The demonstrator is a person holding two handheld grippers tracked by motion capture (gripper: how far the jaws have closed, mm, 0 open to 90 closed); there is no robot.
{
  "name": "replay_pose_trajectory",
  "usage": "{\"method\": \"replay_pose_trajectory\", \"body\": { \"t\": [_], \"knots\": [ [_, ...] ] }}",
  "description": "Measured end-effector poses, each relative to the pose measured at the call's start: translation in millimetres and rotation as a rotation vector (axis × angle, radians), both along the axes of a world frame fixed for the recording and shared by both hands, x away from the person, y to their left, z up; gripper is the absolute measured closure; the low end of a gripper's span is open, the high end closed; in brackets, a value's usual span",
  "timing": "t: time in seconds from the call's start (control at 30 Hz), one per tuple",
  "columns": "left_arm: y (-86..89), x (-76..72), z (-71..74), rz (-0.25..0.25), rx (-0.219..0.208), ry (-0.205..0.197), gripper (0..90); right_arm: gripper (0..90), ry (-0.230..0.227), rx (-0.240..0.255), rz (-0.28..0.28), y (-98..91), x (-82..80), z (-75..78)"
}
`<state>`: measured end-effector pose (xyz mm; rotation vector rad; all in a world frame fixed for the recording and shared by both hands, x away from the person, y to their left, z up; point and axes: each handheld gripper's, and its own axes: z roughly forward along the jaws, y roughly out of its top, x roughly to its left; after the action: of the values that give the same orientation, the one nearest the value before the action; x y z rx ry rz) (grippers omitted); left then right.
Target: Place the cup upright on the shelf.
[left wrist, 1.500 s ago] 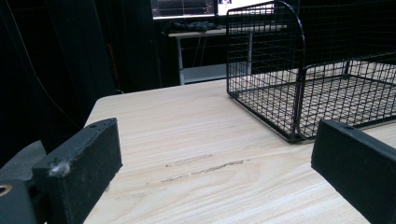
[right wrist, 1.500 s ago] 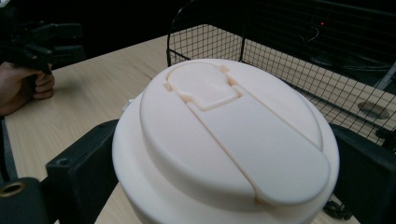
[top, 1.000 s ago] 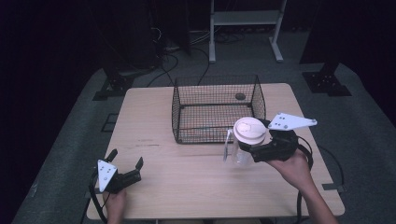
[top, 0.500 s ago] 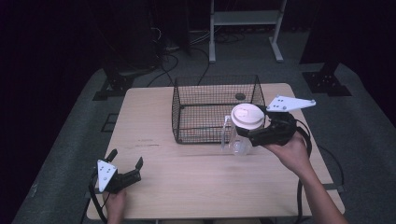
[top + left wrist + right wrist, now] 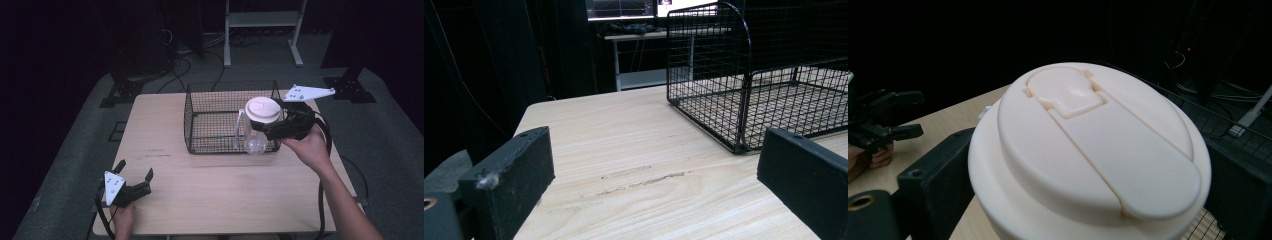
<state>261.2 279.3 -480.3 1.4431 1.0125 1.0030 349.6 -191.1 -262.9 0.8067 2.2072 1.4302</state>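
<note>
1. Right gripper [image 5: 270,127] is clamping its fingers [image 5: 930,192] on the neck of a clear pitcher [image 5: 256,131], just under the cream lid [image 5: 1088,145].
2. The pitcher is hanging in the air at the front right corner of the black wire basket [image 5: 215,117]; its clear base is overlapping the basket's front wall in the high view, and I cannot tell whether it is inside or just outside that wall.
3. The basket is sitting on the tabletop [image 5: 225,185], toward the far edge, near the middle.
4. Left gripper [image 5: 134,181] is resting at the near left corner of the tabletop, held by the person's left hand [image 5: 123,220].
5. Its fingers [image 5: 514,175] are standing wide apart with nothing between them, pointing over bare wood toward the basket [image 5: 744,95].
6. A cable [image 5: 322,200] is trailing from the right gripper along the forearm.
</note>
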Motion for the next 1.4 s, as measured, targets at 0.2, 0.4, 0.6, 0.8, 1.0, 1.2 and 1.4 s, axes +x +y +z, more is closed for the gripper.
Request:
{"method": "replay_pose_trajectory", "body": {
  "t": [0.2, 0.4, 0.6, 0.8, 1.0, 1.2, 1.4],
  "knots": [
    [-0.4, 0.0, 0.0, 0.000, 0.002, 0.001, 0.9, 4.4, -0.001, 0.001, 0.004, 3.3, 7.9, 7.2],
    [-0.6, -0.2, 0.0, 0.001, 0.006, 0.000, 0.9, 4.4, -0.003, -0.008, 0.003, 10.4, 18.2, 13.1],
    [-0.1, -0.3, 0.1, 0.000, 0.002, 0.001, 0.9, 4.4, -0.001, -0.019, 0.003, 17.5, 27.8, 16.2],
    [-0.5, -0.3, 0.0, 0.001, 0.005, 0.001, 0.9, 4.4, 0.004, -0.021, -0.002, 20.3, 37.5, 17.7],
    [-0.3, -0.1, 0.1, 0.002, 0.002, 0.003, 0.9, 4.4, 0.000, -0.026, -0.013, 25.4, 49.1, 19.9],
    [-0.2, 0.1, 0.1, 0.001, 0.000, 0.003, 0.9, 4.4, 0.002, -0.025, -0.015, 28.7, 56.7, 21.4],
    [0.5, 0.1, 0.1, -0.001, -0.005, 0.003, 0.9, 4.4, -0.006, -0.019, -0.019, 35.0, 66.6, 24.0]
  ]
}}
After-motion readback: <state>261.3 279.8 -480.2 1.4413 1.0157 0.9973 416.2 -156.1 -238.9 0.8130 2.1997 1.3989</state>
